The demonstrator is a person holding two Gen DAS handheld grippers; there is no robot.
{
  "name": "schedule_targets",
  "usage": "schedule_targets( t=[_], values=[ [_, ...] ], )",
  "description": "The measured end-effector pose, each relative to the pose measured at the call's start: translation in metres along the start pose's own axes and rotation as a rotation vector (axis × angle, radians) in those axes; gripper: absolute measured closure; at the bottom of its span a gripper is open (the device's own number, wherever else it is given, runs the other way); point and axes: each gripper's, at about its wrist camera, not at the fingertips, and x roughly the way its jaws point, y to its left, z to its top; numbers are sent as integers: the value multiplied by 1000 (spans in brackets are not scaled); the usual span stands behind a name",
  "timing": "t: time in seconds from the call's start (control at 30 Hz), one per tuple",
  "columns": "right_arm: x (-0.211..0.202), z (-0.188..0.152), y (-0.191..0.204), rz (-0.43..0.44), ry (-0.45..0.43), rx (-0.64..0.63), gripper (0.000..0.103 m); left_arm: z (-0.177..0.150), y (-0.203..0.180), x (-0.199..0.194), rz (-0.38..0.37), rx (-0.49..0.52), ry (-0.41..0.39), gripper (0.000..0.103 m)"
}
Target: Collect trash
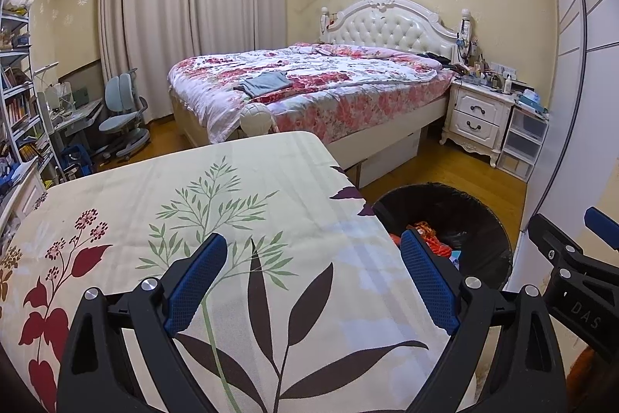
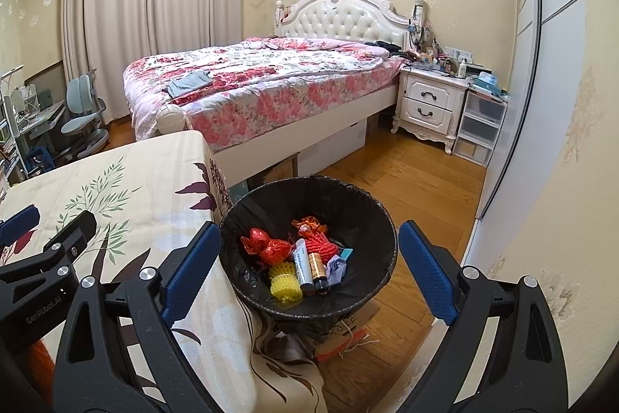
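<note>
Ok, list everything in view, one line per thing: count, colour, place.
trash bin: one, black liner, on the floor right of the table
trash in the bin: red wrappers, yellow foam nets, white tube, dark bottle, pale paper
table: one, cream leaf-print cloth, foreground, no trash visible on it
bed: one, pink floral quilt, centre
nightstand: one, white, right of the bed
desk chair: one, pale blue, by the curtains
left gripper: open, over the table
right gripper: open, above the bin

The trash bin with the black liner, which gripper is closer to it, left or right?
Right. The right gripper hangs open directly above the trash bin; the left gripper is over the table beside it.
</note>
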Motion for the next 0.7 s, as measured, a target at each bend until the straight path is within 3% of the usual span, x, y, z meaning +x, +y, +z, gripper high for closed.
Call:
schedule_targets(
  t=[0.7],
  values=[
    [0,0,0,0,-1,0,12,0,0,0,1,-1,-1,12]
  ],
)
